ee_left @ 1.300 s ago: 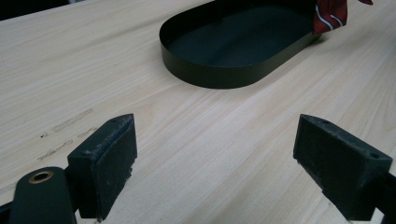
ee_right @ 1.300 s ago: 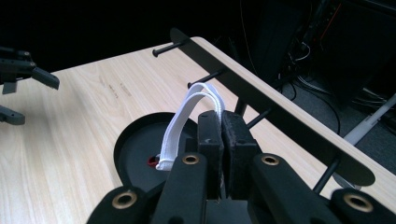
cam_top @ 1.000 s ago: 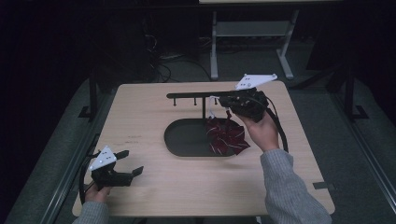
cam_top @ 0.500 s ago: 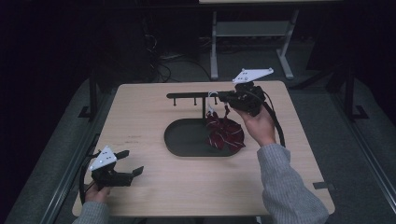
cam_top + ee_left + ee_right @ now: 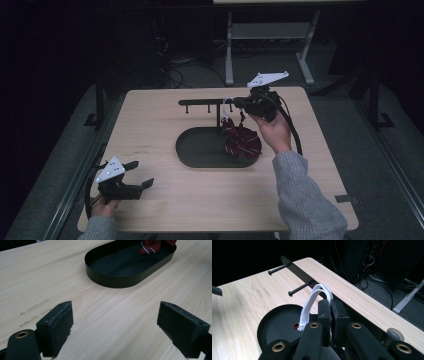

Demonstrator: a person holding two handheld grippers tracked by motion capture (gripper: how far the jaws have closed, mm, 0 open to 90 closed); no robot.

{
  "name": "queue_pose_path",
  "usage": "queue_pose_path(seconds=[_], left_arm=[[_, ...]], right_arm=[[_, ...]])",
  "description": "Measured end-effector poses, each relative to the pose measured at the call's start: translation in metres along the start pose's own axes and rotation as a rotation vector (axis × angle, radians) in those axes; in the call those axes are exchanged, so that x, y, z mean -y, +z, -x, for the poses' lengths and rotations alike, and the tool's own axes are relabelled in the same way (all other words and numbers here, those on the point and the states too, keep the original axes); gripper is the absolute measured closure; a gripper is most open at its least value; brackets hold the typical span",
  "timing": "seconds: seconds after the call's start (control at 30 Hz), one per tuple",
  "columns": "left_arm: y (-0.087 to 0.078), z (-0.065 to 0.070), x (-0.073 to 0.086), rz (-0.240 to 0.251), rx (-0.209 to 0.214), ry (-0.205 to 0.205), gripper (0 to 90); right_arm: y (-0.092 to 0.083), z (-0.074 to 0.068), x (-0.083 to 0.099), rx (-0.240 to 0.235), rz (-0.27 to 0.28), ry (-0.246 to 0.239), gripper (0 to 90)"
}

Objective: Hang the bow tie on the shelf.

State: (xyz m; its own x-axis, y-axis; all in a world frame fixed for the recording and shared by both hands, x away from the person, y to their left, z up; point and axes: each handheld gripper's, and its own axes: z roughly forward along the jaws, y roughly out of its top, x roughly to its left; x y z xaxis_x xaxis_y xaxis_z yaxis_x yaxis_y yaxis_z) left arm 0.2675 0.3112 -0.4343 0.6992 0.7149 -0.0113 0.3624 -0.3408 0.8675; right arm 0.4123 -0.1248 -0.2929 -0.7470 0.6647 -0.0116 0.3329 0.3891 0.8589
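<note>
Right claw [image 5: 235, 103] is pinching the white loop [image 5: 315, 298] of a red bag [image 5: 241, 141], dangling it over the tray's [image 5: 200, 159] 3 o'clock end by the rack [image 5: 202, 102]. Left claw [image 5: 142, 175] is sitting spread wide on the tabletop [image 5: 165, 200] at 7 o'clock.

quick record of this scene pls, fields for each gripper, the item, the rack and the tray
right gripper: shut on white loop, held up beside the rack's bar
left gripper: open, nothing between its fingers, low over the table near the front left
item: red striped cloth hanging from the white loop, its lower part in the tray
rack: black bar with pegs on a post standing in the tray
tray: black oval, mid table
loop on a peg: not yet
</note>
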Motion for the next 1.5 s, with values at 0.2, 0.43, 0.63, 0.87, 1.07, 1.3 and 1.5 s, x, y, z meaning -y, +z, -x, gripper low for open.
queue_pose_path(seconds=[0.2, 0.43, 0.63, 0.87, 1.07, 1.3, 1.5], left_arm=[[0.000, 0.001, 0.000, -0.002, 0.003, 0.002, 13.0], [0.000, 0.000, 0.000, -0.001, 0.001, 0.006, 13.0], [0.000, 0.000, 0.000, -0.002, 0.002, 0.005, 13.0], [0.000, 0.000, 0.000, 0.000, 0.002, 0.003, 13.0], [0.000, 0.000, 0.000, -0.001, 0.003, 0.003, 13.0], [0.001, 0.001, 0.000, -0.003, 0.006, 0.002, 13.0], [0.002, 0.001, -0.001, -0.008, 0.007, 0.009, 13.0]], right_arm=[[0.007, 0.006, 0.003, 0.002, -0.021, 0.011, 86.6], [0.012, 0.007, 0.005, 0.015, -0.042, 0.025, 86.5], [0.016, 0.011, 0.010, 0.030, -0.059, 0.038, 86.4], [0.021, 0.015, 0.013, 0.036, -0.080, 0.051, 85.8], [0.021, 0.015, 0.014, 0.036, -0.086, 0.047, 84.9], [0.021, 0.015, 0.015, 0.030, -0.104, 0.044, 83.4], [0.018, 0.017, 0.016, 0.026, -0.091, 0.047, 82.6]])
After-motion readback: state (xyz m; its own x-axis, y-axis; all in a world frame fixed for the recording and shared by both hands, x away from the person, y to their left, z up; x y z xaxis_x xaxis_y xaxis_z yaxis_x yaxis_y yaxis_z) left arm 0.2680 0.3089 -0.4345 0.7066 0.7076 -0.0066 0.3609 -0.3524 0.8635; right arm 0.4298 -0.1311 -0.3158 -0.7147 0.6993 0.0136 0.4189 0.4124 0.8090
